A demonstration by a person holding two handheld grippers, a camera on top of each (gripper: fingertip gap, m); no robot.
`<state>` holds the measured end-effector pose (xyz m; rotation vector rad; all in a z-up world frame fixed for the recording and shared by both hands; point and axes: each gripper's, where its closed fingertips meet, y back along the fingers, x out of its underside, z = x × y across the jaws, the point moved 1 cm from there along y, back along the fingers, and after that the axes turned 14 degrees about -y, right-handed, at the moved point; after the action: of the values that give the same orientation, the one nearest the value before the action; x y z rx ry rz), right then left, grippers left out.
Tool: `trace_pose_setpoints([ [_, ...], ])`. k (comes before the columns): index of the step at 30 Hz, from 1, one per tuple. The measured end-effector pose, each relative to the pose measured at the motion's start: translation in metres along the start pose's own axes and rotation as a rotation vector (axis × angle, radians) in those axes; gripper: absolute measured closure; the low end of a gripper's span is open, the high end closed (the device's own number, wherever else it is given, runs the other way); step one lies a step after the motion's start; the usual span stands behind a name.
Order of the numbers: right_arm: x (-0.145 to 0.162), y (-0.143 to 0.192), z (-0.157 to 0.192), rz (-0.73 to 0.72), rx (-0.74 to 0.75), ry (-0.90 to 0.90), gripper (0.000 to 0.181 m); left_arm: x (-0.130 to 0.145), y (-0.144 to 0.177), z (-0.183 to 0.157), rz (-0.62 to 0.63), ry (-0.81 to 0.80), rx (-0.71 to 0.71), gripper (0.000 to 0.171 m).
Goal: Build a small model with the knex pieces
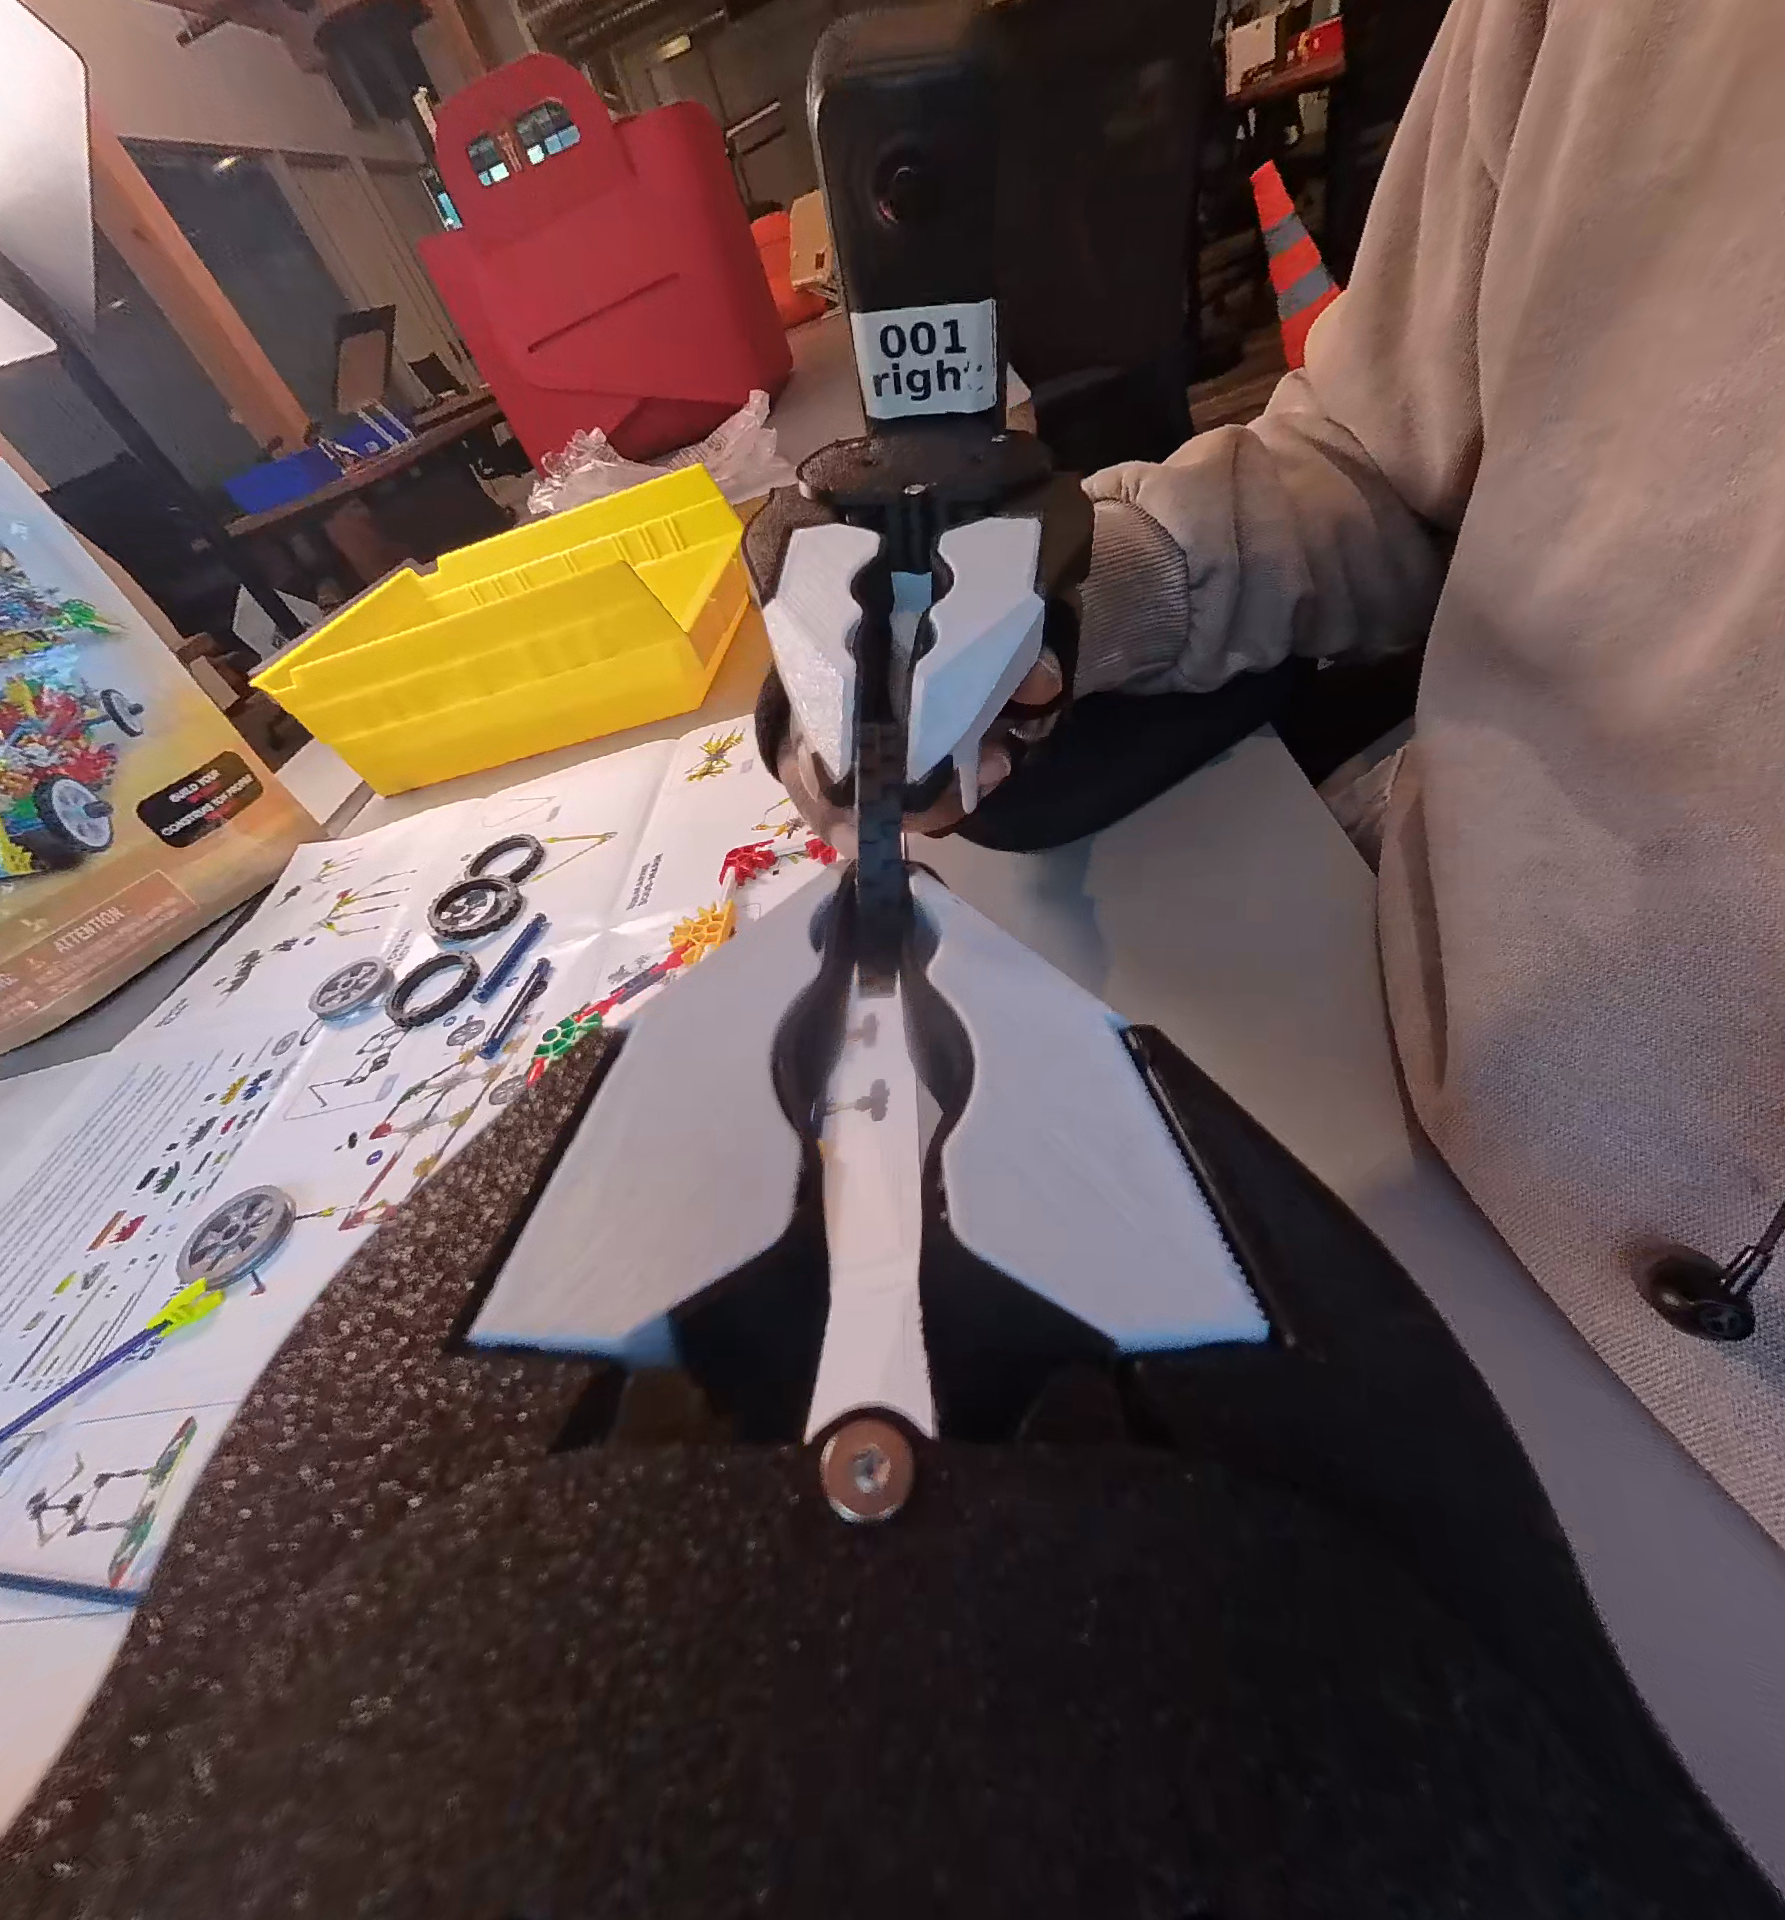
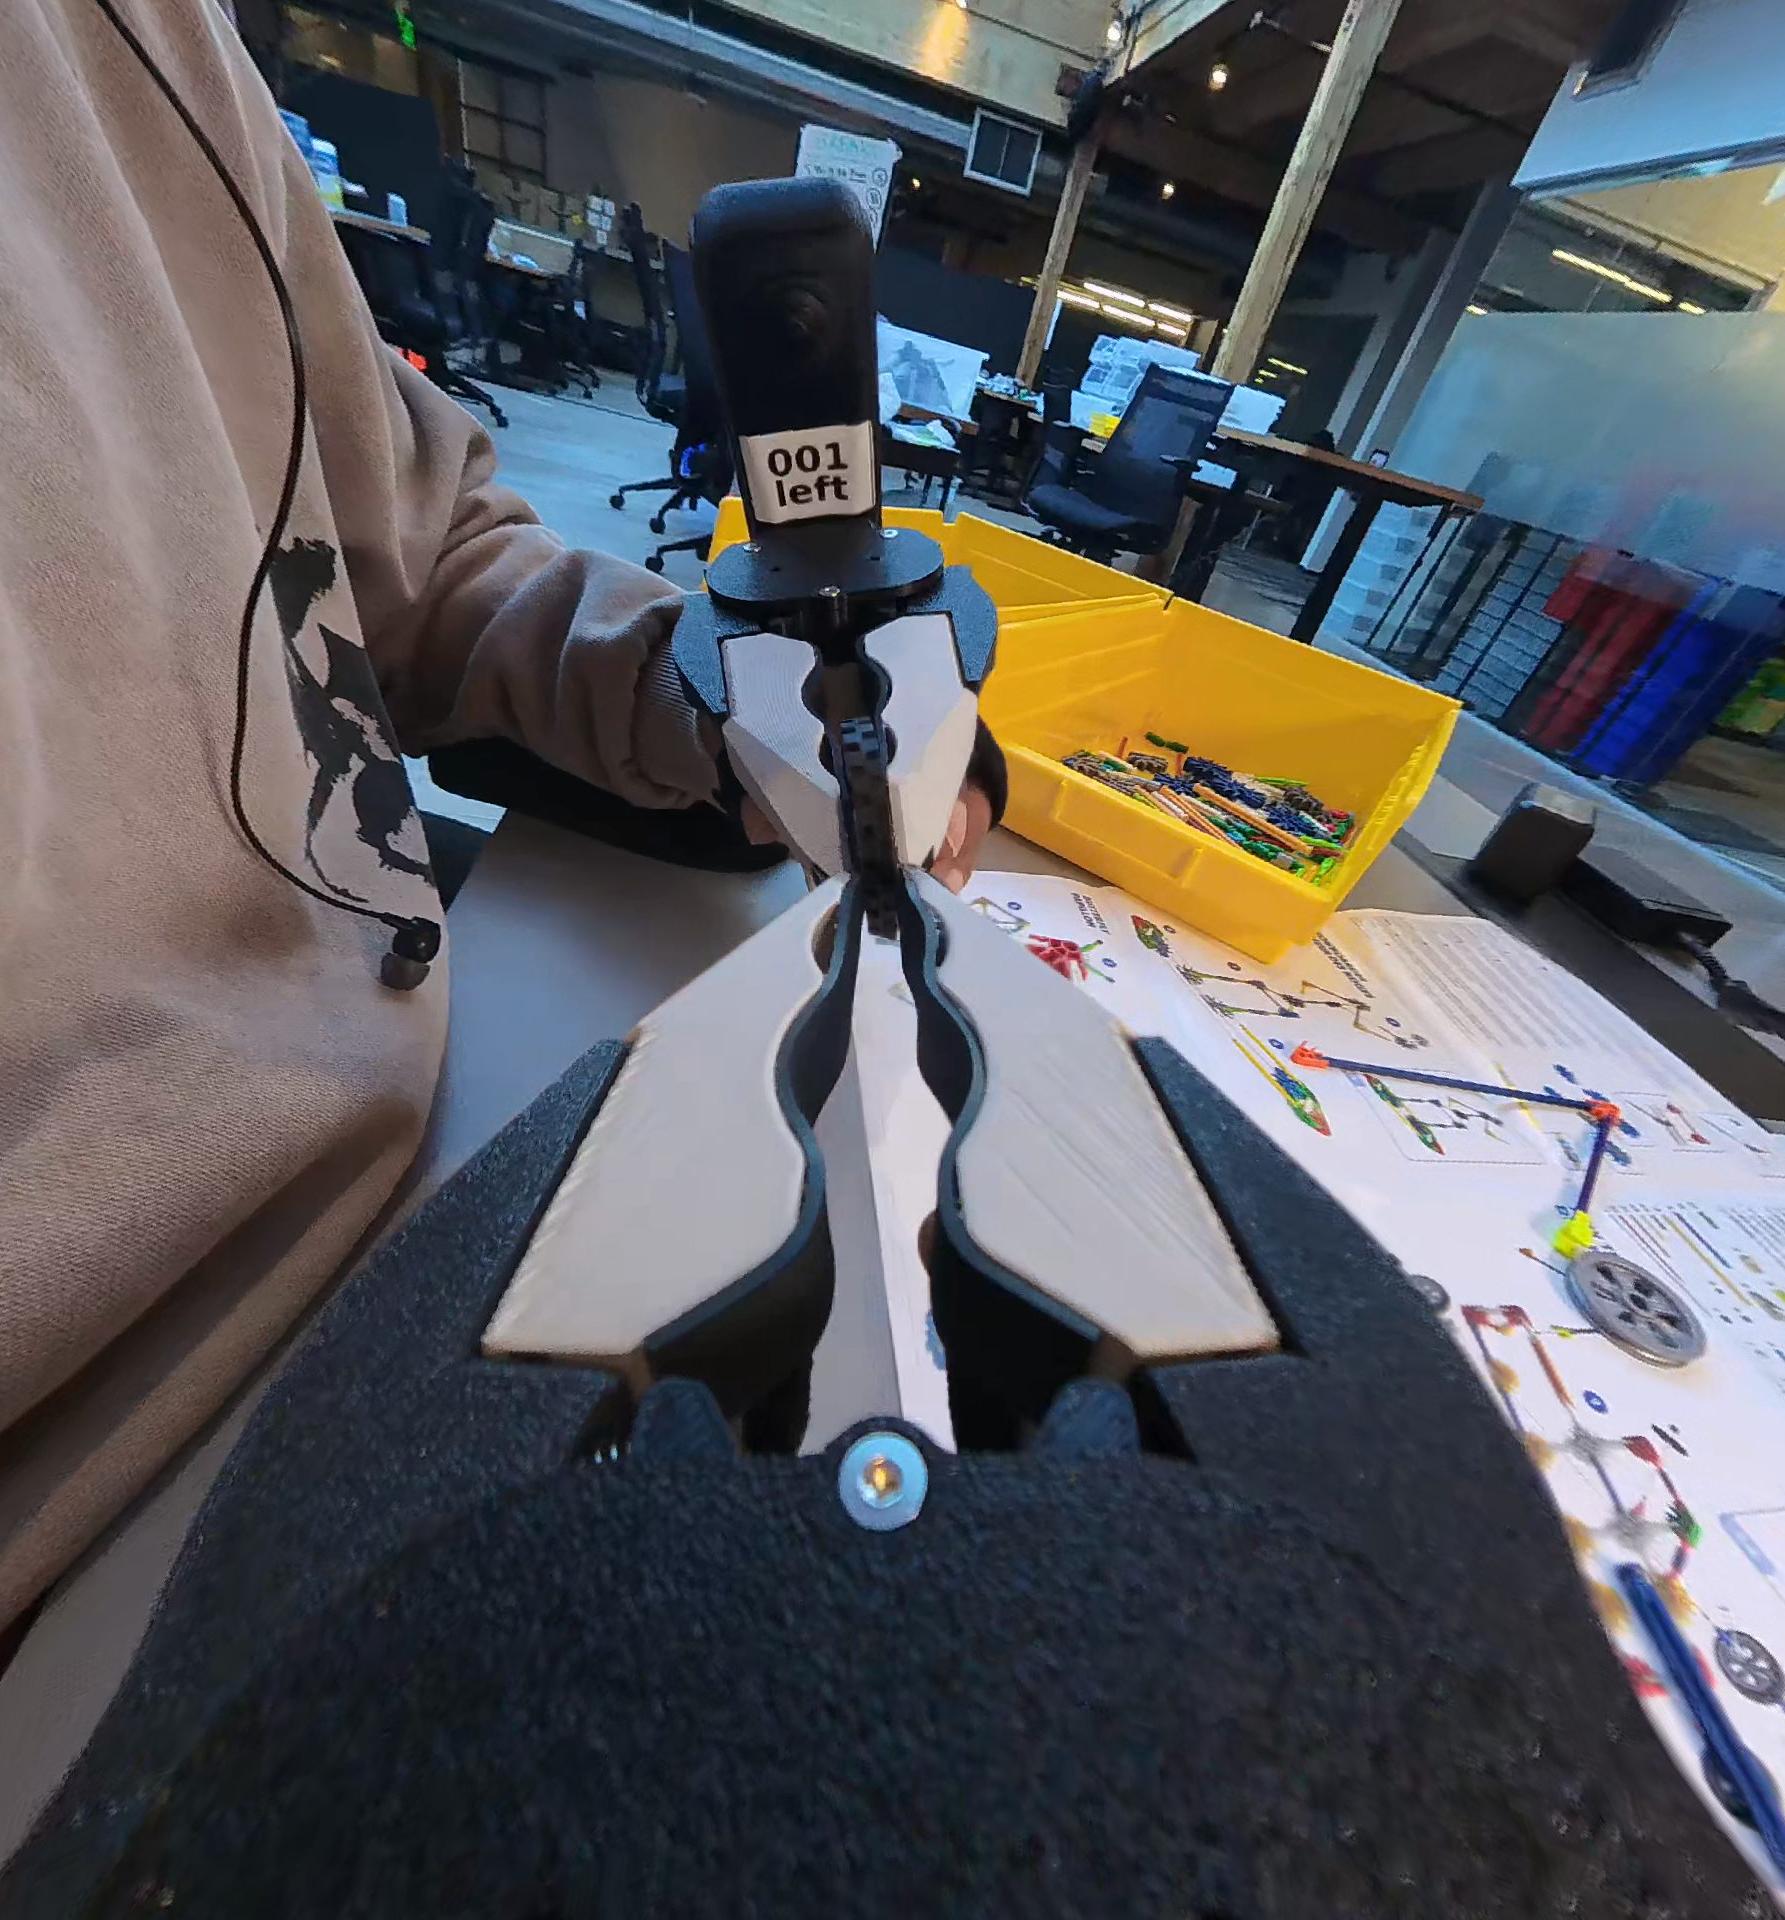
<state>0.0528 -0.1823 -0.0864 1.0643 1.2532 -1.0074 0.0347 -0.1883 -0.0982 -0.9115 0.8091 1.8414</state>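
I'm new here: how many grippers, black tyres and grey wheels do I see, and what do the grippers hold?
Grippers: 2, left gripper, right gripper
Black strip held by both: 1
Black tyres: 3
Grey wheels: 2
Total: 8

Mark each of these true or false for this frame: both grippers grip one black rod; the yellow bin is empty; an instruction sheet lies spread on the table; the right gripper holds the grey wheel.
1. Both grippers grip one black rod. True: the left gripper and the right gripper face each other, each shut on an end of the black rod.
2. The yellow bin is empty. False: the yellow bin holds many coloured pieces.
3. An instruction sheet lies spread on the table. True: the instruction sheet lies open on the table.
4. The right gripper holds the grey wheel. False: the grey wheel lies on the sheet.
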Motion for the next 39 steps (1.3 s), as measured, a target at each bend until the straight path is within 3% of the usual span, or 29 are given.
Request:
trace_pose_setpoints([
  [4, -0.003, 0.000, 0.000, -0.010, 0.025, 0.040, 0.175, -0.002, 0.000, 0.002, 0.012, -0.063, -0.041, 0.168],
  [14, -0.010, -0.001, -0.003, -0.023, 0.184, 0.309, 0.174, -0.006, 0.001, 0.013, 0.134, -0.405, -0.219, 0.168],
  [22, -0.009, -0.003, 0.001, 0.010, 0.177, 0.368, 0.176, -0.007, 0.001, 0.010, 0.143, -0.455, -0.206, 0.169],
  [29, -0.004, -0.004, 0.016, 0.093, -0.042, 0.272, 0.177, -0.010, 0.003, -0.005, 0.064, -0.338, -0.042, 0.169],
  [39, -0.012, -0.001, 0.044, 0.164, -0.449, -0.037, 0.177, -0.030, 0.006, -0.027, -0.128, -0.104, 0.170, 0.168],
])
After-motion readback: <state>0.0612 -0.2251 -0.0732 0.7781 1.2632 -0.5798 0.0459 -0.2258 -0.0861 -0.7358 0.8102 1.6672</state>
